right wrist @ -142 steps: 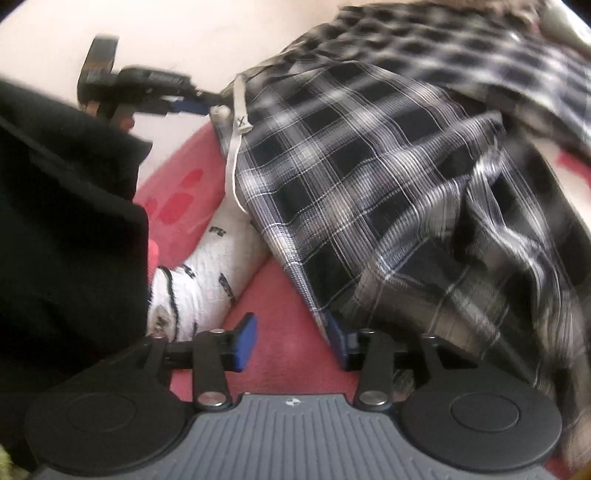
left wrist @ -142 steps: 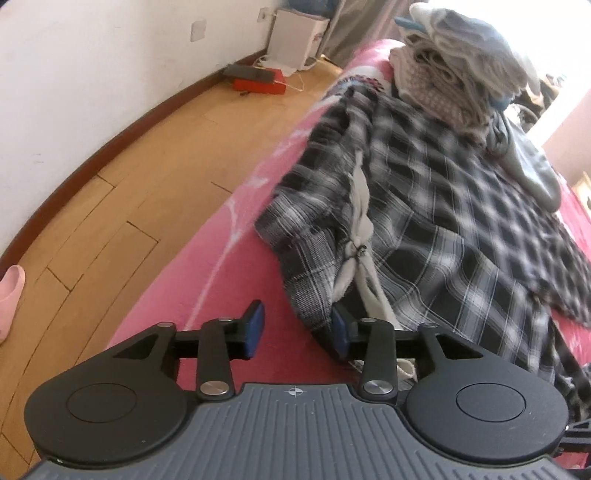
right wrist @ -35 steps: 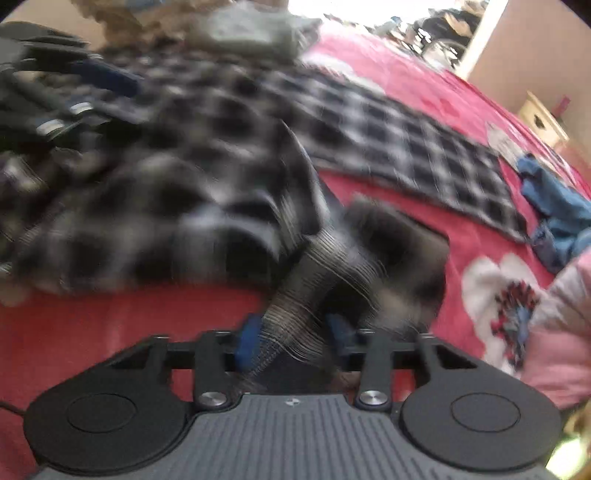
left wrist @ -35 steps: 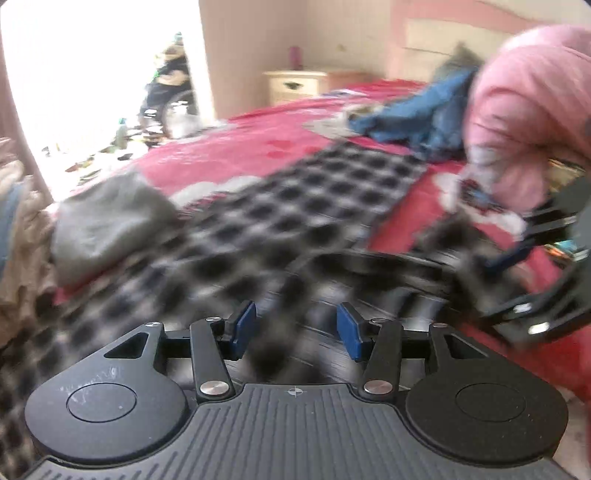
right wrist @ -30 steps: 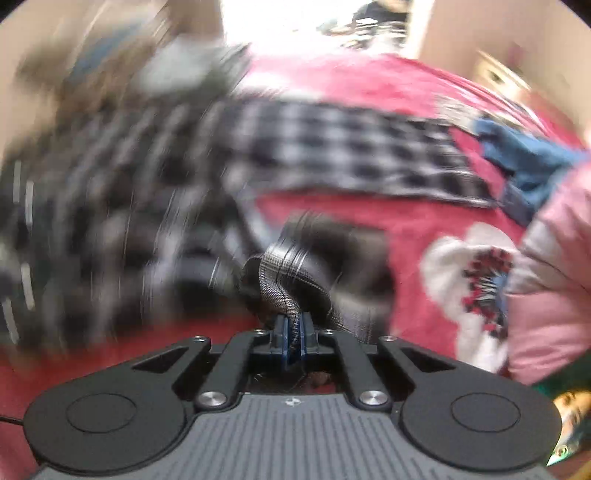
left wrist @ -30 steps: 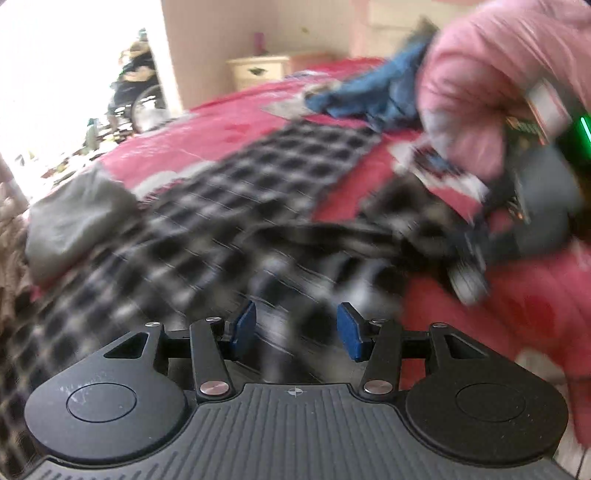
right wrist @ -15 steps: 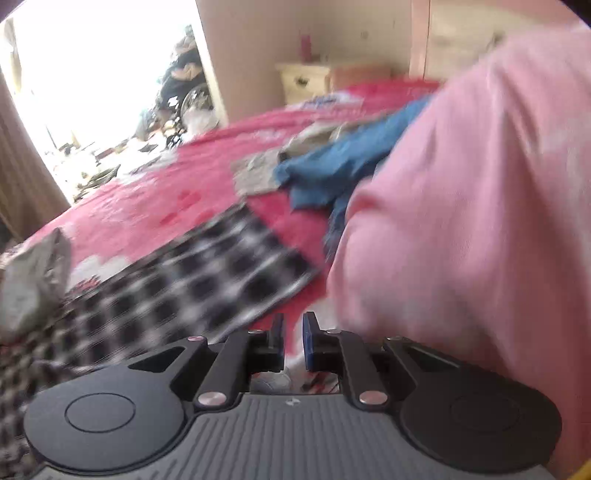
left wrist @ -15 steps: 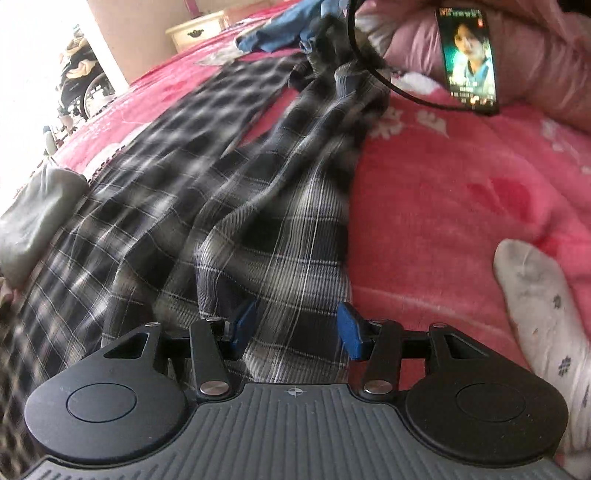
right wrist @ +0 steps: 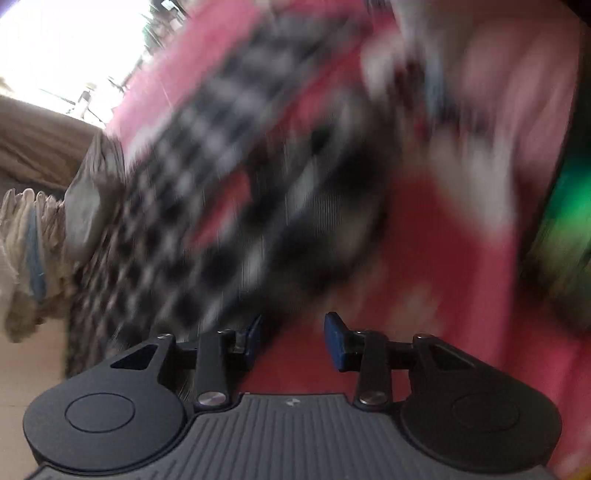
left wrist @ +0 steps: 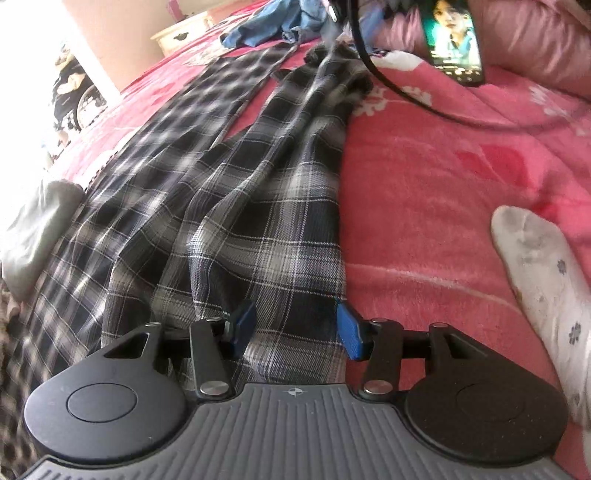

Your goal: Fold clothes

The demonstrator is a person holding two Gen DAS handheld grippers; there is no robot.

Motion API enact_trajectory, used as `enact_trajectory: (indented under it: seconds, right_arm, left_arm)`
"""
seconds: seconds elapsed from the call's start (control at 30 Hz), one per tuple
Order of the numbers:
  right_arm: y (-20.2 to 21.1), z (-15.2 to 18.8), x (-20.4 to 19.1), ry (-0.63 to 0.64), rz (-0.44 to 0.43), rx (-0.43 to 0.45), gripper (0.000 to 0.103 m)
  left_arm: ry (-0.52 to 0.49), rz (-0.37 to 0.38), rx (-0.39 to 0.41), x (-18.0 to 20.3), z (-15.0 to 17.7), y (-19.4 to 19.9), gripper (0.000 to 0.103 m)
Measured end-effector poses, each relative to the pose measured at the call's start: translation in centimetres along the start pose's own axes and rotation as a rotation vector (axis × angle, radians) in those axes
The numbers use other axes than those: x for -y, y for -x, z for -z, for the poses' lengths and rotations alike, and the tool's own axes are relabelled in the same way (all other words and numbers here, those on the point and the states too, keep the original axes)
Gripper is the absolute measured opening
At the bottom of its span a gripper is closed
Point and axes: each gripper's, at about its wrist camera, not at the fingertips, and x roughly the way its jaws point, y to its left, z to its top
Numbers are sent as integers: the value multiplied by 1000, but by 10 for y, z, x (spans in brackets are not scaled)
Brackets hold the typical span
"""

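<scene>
A black-and-white plaid garment [left wrist: 236, 206] lies stretched along the pink bed cover [left wrist: 424, 192], running away from me. My left gripper [left wrist: 295, 330] hovers low over its near end with the jaws apart. The cloth lies between and under the blue pads [left wrist: 351, 336], which do not pinch it. The right wrist view is heavily blurred. There my right gripper [right wrist: 293, 336] has its jaws opening, with only red cover between them. The plaid garment [right wrist: 236, 206] is smeared above and to the left of them.
A lit phone [left wrist: 452, 40] leans on a pink pillow [left wrist: 535, 40], and a black cable [left wrist: 406, 98] curves past it. A foot in a white sock [left wrist: 535, 280] rests at the right. A grey folded garment [left wrist: 37, 229] lies left, blue clothes [left wrist: 266, 26] far back, and a clothes pile [right wrist: 26, 251].
The right gripper held a bunched end of the plaid cloth a second ago; it has let go, spread its jaws and swung round. The left gripper has sunk to the garment's near end.
</scene>
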Motion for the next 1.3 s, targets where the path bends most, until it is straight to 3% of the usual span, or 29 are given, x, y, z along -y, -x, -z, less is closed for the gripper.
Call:
enact_trajectory:
  seconds: [0.03,0.2,0.27,0.33,0.37,0.47,0.63,0.73,0.83,1.0,1.07,1.13,1.23,1.3]
  right_arm:
    - [-12,5,4,-30,-23,-45,41]
    - [-33,-9,-24,-16,-72,-19,41]
    - [-34,-26,-41,-14,-153,4,41]
    - [-37,-43,-59,-16,-230,17,42]
    - [-39,-48,-66,-6,-251,15,44]
    - [-43,-54,-78,20,-279,33,54]
    - [-50,-50,-72,11,-294,-10,54]
    - [-53,-56,-69,-7,-366,-10,56]
    - [-54,-67,-62,-75,-501,-53,68]
    - [-67,-74,-49,-219,-509,-77,70]
    - [-69,-72,-48,-232,-508,-74,70]
    - [-65,-69,-49,-215,-501,-69,70]
    - [-60,-62,-54,-170,-444,-86,70]
    - [-56,-56,-57,-123,-392,-104,70]
  left_arm:
    - [-13,3,1,2,1,1,48]
    - [-79,0,-11,16,9,-1,47]
    - [-75,11,3,15,12,-2,38]
    - [-54,28,22,10,13,0,17]
    - [-21,35,35,3,12,3,12]
    - [199,70,61,-40,7,5,11]
    - [602,121,44,-121,21,-12,10]
    - [785,154,40,-156,36,-23,10]
    - [884,168,37,-173,45,-32,10]
    - [808,100,39,-165,44,-23,12]
    - [787,93,54,-165,44,-14,16]
    - [744,78,92,-162,41,0,27]
    - [579,81,137,-144,31,18,39]
    - [440,70,130,-123,24,21,40]
